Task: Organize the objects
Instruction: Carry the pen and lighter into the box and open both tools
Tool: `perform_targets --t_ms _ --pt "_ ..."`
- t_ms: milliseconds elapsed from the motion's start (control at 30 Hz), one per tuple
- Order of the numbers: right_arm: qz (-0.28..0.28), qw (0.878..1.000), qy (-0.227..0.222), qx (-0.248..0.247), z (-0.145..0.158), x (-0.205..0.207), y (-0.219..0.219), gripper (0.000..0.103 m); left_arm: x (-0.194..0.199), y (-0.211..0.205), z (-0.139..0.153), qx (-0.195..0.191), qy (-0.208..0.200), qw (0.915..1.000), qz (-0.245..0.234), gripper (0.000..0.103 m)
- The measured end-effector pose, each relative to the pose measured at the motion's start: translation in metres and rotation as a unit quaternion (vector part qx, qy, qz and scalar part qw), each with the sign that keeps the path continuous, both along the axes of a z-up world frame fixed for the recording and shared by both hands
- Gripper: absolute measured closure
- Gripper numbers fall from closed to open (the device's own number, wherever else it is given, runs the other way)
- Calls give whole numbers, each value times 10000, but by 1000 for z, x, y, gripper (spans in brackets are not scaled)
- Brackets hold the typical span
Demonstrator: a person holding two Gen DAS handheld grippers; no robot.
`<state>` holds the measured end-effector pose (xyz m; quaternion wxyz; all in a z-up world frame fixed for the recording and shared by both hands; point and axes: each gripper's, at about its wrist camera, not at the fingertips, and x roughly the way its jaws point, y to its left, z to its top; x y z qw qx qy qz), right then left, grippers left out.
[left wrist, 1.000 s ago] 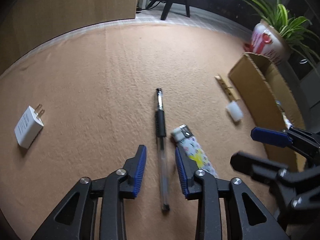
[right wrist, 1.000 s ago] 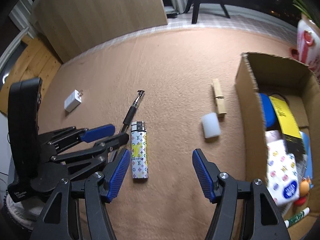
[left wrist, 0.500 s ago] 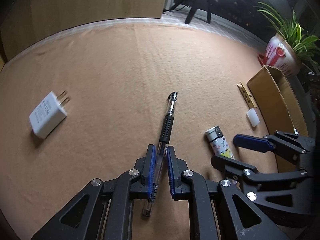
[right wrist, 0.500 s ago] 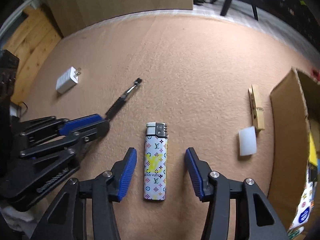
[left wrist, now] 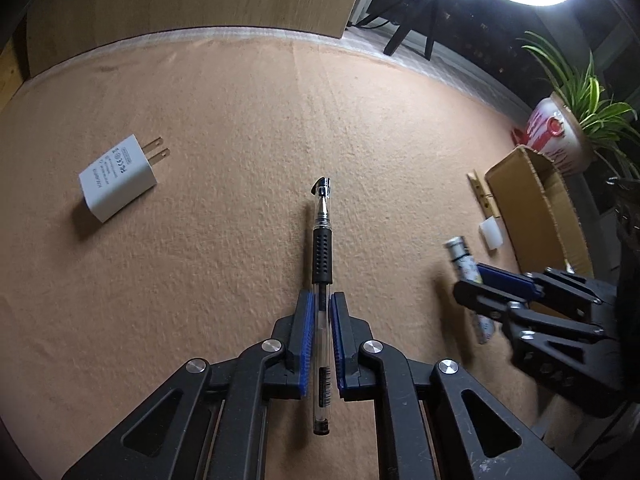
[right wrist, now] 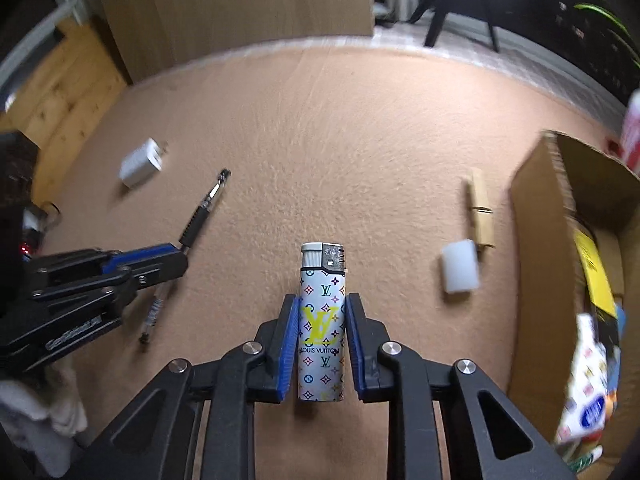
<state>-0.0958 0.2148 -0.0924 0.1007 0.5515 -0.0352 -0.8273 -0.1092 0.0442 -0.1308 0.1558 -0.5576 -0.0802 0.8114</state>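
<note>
A clear pen with a black grip [left wrist: 322, 256] lies along my left gripper [left wrist: 320, 300] on the tan carpet. The jaws are closing, and the blue pads press its clear barrel from both sides. A white lighter with a coloured monogram print [right wrist: 322, 276] sits between the pads of my right gripper [right wrist: 322, 300]. Those jaws are closing too, and both pads touch the lighter's sides. In the right wrist view the left gripper [right wrist: 176, 256] and the pen [right wrist: 200, 212] show at the left. The left wrist view has the right gripper [left wrist: 480, 284] and the lighter [left wrist: 460, 256] at its right.
A white plug charger [left wrist: 116, 178] lies on the carpet to the far left. A wooden clothespin [right wrist: 480, 208] and a small white block [right wrist: 460, 266] lie near an open cardboard box [right wrist: 532, 240] holding several items. A potted plant [left wrist: 560, 136] stands behind the box.
My left gripper closed onto the pen, which now lines up between its pads. My right gripper shifted over the lighter and drew its wide jaws in against its sides.
</note>
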Motion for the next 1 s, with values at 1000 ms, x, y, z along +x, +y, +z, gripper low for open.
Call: perform_targets --t_ms 1000 --pt "-2034 9749 906 -99 75 100 198 82 3 195 100 945 636 9824 -1482 94"
